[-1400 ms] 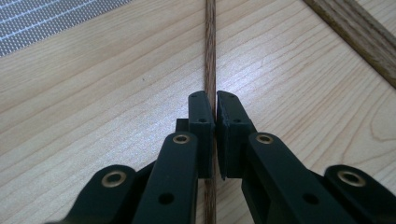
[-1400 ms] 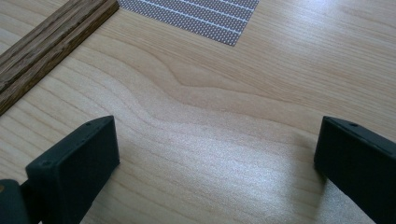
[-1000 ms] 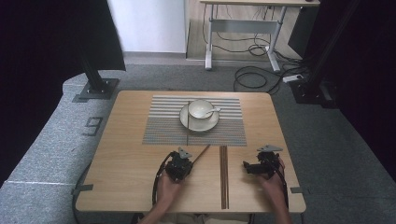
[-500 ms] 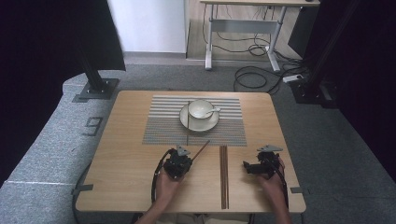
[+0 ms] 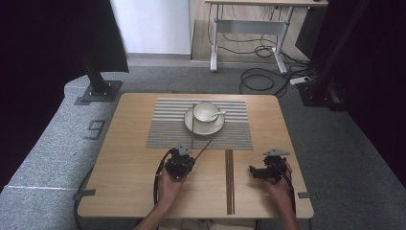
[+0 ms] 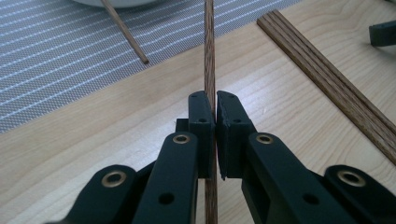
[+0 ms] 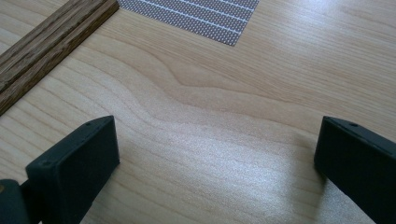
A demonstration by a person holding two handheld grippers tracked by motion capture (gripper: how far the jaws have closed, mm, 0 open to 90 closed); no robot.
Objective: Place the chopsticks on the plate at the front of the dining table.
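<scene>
High view: the left gripper sits on the near-left part of the tabletop, its fingers clamped on a single chopstick whose free length runs up and to the right toward the striped placemat. A second loose chopstick lies almost straight away from the person across the mat, its far part beside the saucer that carries a white cup with a spoon. Two more chopsticks lie as a pair between the hands, long axis running near to far. The right gripper rests on the near-right tabletop, apart from that pair. Left gripper view: the fingers are drawn in narrow on the held chopstick, which passes between the pads and runs straight ahead along the gripper's own line; the loose chopstick lies diagonally on the mat ahead and to the left, and the pair lies off to the right. Right gripper view: the fingers stand wide with only bare wood between them; the pair crosses the upper-left corner, outside the span. Judgement: the held stick already points toward the mat and cup, so the left hand is the nearer one for setting it beside its mate.
</scene>
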